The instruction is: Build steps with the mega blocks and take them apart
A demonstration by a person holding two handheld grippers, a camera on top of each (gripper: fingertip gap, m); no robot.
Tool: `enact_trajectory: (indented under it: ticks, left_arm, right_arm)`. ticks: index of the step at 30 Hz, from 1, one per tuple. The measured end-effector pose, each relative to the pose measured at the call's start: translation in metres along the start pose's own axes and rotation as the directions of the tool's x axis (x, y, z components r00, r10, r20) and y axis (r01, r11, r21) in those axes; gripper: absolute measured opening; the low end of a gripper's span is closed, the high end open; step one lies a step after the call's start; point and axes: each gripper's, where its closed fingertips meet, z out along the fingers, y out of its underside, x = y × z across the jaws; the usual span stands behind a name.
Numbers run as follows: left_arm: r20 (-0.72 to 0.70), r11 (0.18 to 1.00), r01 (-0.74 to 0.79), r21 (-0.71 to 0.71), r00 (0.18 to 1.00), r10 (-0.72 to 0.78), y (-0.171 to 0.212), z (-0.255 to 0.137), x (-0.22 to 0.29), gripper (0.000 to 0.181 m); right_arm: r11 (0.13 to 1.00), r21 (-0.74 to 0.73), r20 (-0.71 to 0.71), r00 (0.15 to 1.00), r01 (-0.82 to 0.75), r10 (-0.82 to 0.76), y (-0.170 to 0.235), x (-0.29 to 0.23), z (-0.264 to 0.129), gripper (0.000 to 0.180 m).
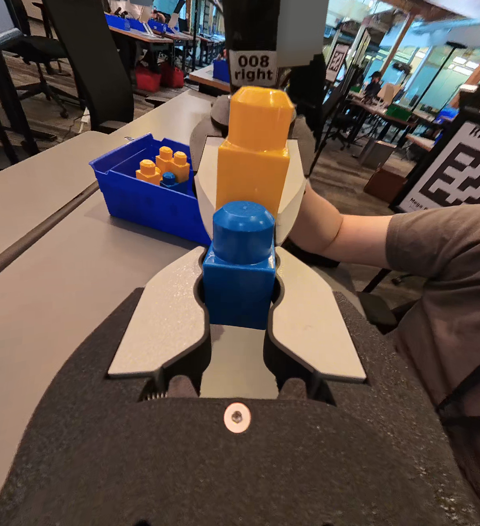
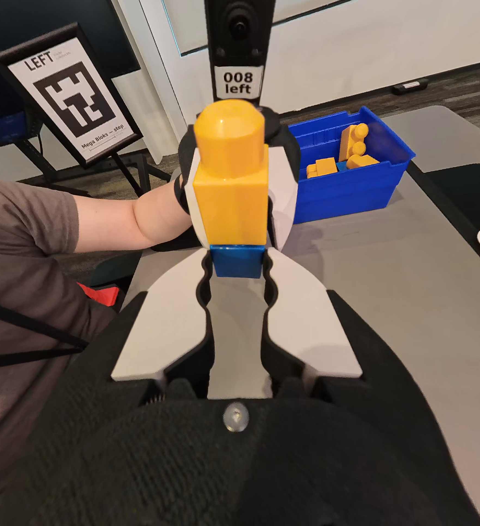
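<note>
Blue below, yellow above, over the grey table (image 1: 62,284) between two facing claws; could not tell whether lifted or resting.

From the left wrist: clamped the blue block (image 1: 238,284) in the left claw (image 1: 240,253), which was narrowed to the block's width and pressed on both flanks, stud bare and pointing up. Just beyond, saw the yellow block (image 1: 253,170) standing taller, framed by the far claw's pale fingers.

From the right wrist: pinched a blue block (image 2: 237,262) at the very tips of the right claw (image 2: 237,257), likewise closed to its width, with the yellow block (image 2: 230,199) seated straight on top, stud up. Could not tell whether one long blue block or two.

Farther back on the table, had a blue bin (image 1: 147,205) with loose blocks (image 1: 162,168) inside, mostly yellow, one blue. Off the table's edge, saw a bare forearm (image 1: 318,233) in a grey sleeve and a framed, patterned sign (image 2: 62,94).
</note>
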Motion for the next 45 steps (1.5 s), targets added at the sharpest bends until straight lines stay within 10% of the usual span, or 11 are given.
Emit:
enact_trajectory:
  ticks: [45]
  left_arm:
    - [-0.014, 0.993, 0.065, 0.101, 0.998, -0.064, -0.008, 0.010, 0.001, 0.041]
  right_arm:
    - [0.870, 0.492, -0.044, 0.998, -0.019, 0.047, -0.050, 0.005, -0.019, 0.037]
